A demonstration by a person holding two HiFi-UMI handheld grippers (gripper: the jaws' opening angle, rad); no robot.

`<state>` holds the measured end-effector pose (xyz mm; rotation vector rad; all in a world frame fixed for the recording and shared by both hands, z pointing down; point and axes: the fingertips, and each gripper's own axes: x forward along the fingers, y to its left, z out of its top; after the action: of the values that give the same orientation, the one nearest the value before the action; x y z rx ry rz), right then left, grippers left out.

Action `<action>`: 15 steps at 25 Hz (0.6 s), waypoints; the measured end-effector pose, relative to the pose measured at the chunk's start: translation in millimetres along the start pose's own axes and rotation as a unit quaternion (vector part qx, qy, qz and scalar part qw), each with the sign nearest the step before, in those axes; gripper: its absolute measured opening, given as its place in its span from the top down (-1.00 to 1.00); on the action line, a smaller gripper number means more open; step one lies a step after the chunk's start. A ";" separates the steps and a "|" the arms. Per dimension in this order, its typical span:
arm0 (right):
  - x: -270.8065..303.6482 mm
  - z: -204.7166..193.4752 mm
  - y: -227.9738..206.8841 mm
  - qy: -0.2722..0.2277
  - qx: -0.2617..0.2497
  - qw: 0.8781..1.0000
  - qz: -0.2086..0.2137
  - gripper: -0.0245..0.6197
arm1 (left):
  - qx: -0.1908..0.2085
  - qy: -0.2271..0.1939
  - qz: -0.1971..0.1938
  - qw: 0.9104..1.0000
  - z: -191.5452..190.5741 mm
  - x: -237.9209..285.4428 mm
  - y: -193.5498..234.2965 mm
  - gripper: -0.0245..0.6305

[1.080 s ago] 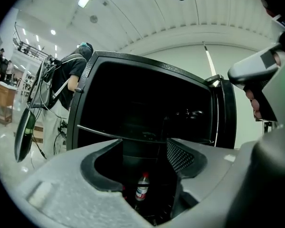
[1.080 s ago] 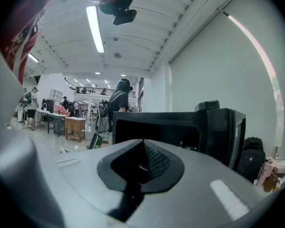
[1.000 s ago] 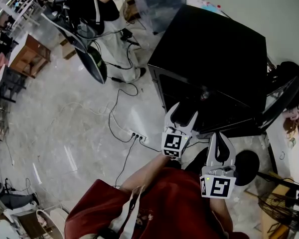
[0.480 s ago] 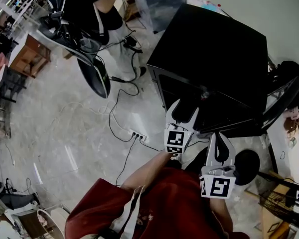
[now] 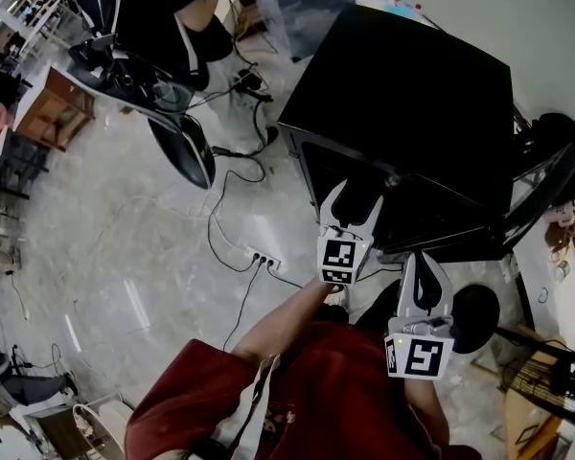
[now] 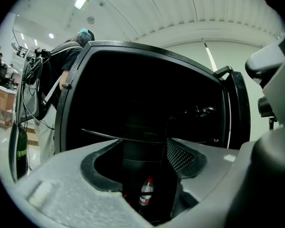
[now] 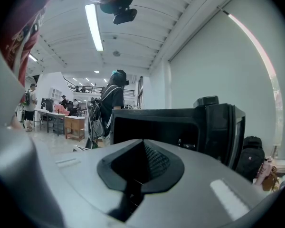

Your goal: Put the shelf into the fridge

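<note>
The black fridge (image 5: 412, 84) stands open, its door (image 5: 541, 195) swung to the right. My left gripper (image 5: 356, 202) is open at the fridge's mouth. In the left gripper view the jaws (image 6: 142, 148) frame the dark inside, where the thin pale edge of the shelf (image 6: 104, 134) runs level across, untouched by either finger. Below it, deep inside, stands a small bottle (image 6: 146, 192). My right gripper (image 5: 420, 263) hangs lower and nearer to me, shut with nothing in it. In its own view the right gripper (image 7: 143, 142) points at the fridge (image 7: 152, 115) from a short way off.
A power strip (image 5: 264, 260) and cables lie on the pale floor left of the fridge. A person in dark clothes (image 5: 163, 8) stands by an office chair (image 5: 187, 147) at the top left. A black bag (image 5: 556, 147) sits right of the door, and a wooden desk (image 5: 53, 103) is far left.
My left gripper has edged slightly further toward the fridge opening. The right gripper has stayed put. The person and chair in the background have shifted.
</note>
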<state>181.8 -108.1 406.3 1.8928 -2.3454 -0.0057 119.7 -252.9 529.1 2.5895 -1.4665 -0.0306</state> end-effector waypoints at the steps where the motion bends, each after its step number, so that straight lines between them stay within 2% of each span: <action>1: 0.0 0.6 -0.5 0.000 0.000 1.000 0.000 0.92 | -0.002 0.000 -0.001 1.000 -0.1 1.9 0.0 0.02; 9: -0.9 7.8 -5.8 -0.001 0.008 1.000 -0.007 0.92 | -0.017 0.007 -0.010 1.000 1.6 15.7 -0.1 0.02; 15: 0.4 8.2 -6.0 0.000 0.006 1.000 -0.009 0.92 | 0.000 0.006 -0.014 1.000 4.7 25.3 3.6 0.02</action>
<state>186.7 -110.3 397.7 1.9184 -2.3332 0.0066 129.3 -276.8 526.7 2.6046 -1.4260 -0.0186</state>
